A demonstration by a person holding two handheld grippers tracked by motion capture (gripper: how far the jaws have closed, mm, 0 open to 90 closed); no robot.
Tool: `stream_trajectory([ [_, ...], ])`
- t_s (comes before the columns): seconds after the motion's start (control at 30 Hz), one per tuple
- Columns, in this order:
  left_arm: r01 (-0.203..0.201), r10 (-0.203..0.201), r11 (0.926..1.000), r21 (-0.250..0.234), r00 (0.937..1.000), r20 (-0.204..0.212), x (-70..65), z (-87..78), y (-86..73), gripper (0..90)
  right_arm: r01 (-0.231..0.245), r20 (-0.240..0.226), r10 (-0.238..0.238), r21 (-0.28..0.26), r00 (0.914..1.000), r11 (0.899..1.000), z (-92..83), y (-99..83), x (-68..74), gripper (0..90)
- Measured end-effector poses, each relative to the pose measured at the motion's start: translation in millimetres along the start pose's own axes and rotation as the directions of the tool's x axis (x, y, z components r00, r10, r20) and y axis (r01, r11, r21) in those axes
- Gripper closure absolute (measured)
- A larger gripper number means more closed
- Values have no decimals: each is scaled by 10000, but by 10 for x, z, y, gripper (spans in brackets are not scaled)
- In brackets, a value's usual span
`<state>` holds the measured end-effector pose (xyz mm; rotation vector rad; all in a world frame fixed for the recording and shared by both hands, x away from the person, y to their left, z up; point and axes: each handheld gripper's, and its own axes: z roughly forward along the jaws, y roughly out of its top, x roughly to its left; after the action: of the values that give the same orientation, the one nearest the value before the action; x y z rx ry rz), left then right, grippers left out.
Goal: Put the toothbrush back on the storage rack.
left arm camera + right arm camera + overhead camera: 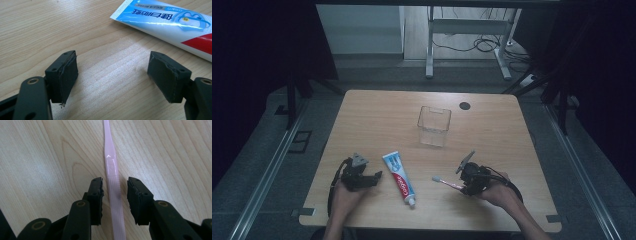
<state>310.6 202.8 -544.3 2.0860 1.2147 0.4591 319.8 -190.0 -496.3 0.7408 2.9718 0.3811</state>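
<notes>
A pink toothbrush lies flat on the wooden table, its head pointing left. My right gripper is low over its handle. In the right gripper view the handle runs between the two jaws of that gripper, with a small gap on each side, so the pads are not pressing on it. A blue, white and red toothpaste tube lies left of the brush. My left gripper rests beside the tube, and the gripper stands open with only bare wood between its pads.
A clear plastic cup stands upright near the table's middle, beyond the toothpaste and the brush. A small black round mark sits at the far edge. Dark floor and desk legs lie beyond the table.
</notes>
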Motion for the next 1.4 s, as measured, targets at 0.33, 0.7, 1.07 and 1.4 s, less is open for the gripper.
stream_trajectory([
  [0.33,-5,5,10000,3,10000,9,0,0,0,239,372,158,-386,800,9991,9961,72,156,44,744],
  [0.7,-17,17,10000,20,10000,16,0,-1,1,238,301,87,-314,1247,9995,9917,89,244,37,780],
  [1.07,-21,21,10000,18,10000,12,0,-1,1,238,-203,-172,212,536,9996,9984,-41,195,-56,780],
  [1.4,-21,21,10000,9,10000,9,-1,0,0,238,-631,-257,627,-158,9977,9979,-193,189,-140,781],
])
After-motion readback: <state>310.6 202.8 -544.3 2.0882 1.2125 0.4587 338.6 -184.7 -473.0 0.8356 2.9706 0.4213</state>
